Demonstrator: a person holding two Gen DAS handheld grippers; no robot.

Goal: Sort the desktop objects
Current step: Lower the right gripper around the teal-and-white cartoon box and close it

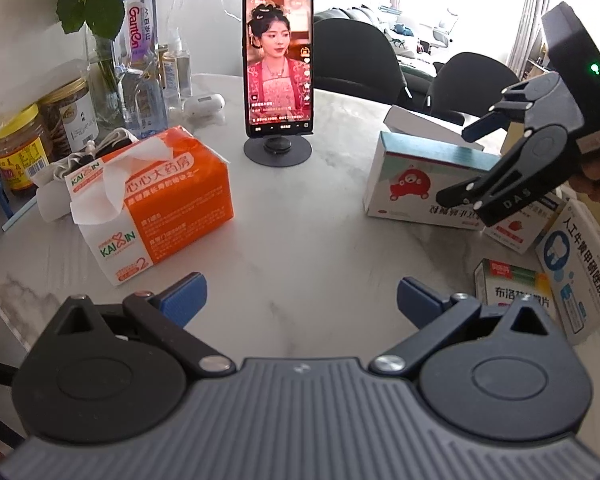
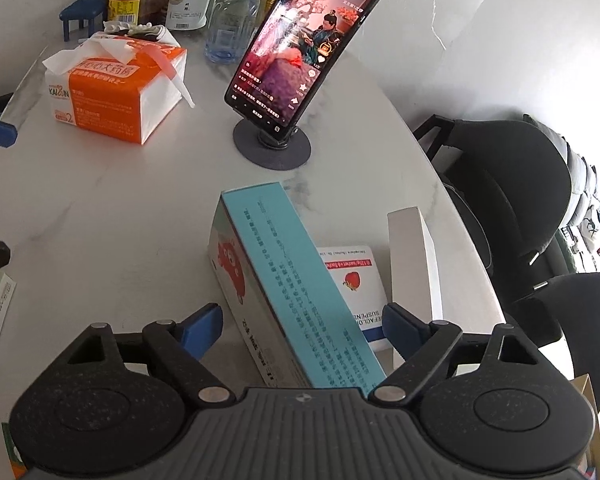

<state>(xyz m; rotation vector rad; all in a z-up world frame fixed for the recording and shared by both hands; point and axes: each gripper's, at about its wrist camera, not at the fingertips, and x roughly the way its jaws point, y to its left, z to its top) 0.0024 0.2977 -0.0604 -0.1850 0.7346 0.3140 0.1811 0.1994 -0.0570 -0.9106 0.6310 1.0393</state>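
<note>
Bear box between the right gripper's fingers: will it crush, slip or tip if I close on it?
The bear box looks like thin printed card, so probably light and likely to dent under a hard squeeze. It stands on a long narrow edge, so a push may topple it. The right gripper is open astride it; the glossy faces might slip.

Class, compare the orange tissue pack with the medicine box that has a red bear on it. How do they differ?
The tissue pack is soft, orange and white, opened with a tissue sticking out; the bear box is a stiff carton, white with a teal side, and closed. The pack sits clear of both grippers; the box lies between the right gripper fingers. Both rest on the marble table.
</note>
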